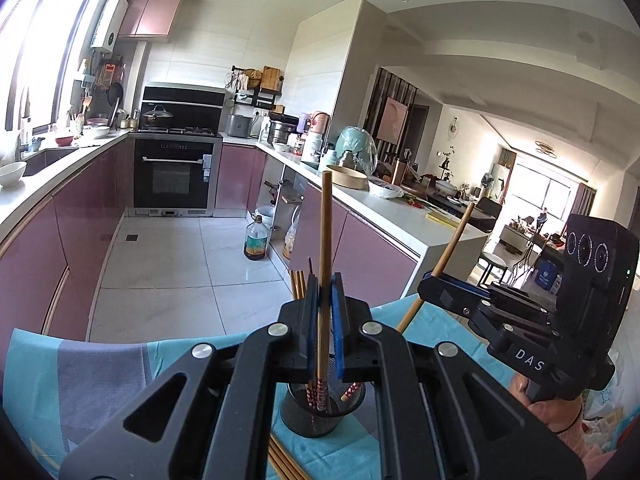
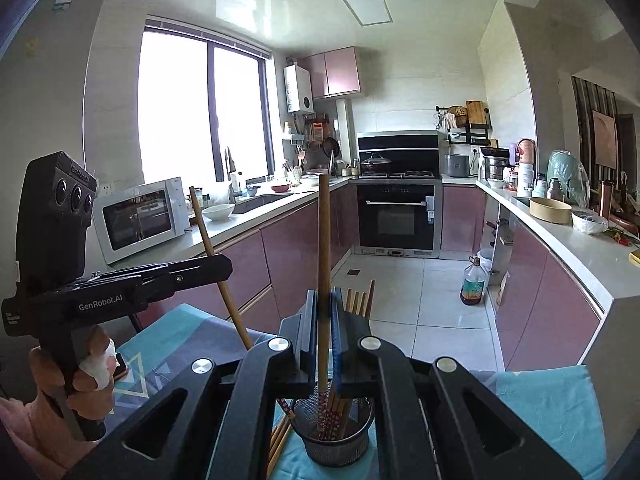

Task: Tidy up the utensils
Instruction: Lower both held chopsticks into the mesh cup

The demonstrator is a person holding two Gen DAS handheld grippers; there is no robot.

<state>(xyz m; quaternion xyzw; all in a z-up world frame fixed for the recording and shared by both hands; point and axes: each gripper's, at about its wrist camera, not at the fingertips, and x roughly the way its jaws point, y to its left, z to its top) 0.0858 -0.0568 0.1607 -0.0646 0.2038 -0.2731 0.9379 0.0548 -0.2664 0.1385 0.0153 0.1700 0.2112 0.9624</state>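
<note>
Above a table draped in a turquoise and grey patterned cloth [image 1: 120,364], two black hand-held grippers each carry one long brown wooden chopstick; the left gripper [image 1: 325,308] has its blue-padded jaws clenched on the left chopstick [image 1: 326,232], which stands nearly upright with its blunt end high against the kitchen background and its red patterned lower end reaching down into the black wire-mesh cylindrical utensil holder [image 1: 316,412]; whether that end touches the holder's bottom cannot be told. In the right wrist view the right gripper [image 2: 323,320] is likewise clamped on the right chopstick [image 2: 324,240], held almost vertical, its decorated lower part hanging among other red patterned chopsticks [image 2: 332,416] that stand in the same mesh holder [image 2: 336,440]; seen from the left camera, the right gripper [image 1: 434,278] holds its stick tilted, and a person's hand [image 1: 548,408] grips the handle below it. From the right camera the left gripper [image 2: 222,262] appears at the left with its stick slanting across it, and a hand with a white bandaged finger [image 2: 84,372] holds its handle. Several plain wooden chopsticks [image 1: 286,462] lie flat on the cloth just beside the holder's base; more stick ends [image 2: 360,300] show beyond the right gripper's fingers. Behind the table are pink-fronted cabinets [image 2: 280,256], a white microwave oven [image 2: 140,218] and a black built-in oven [image 1: 174,176].
</note>
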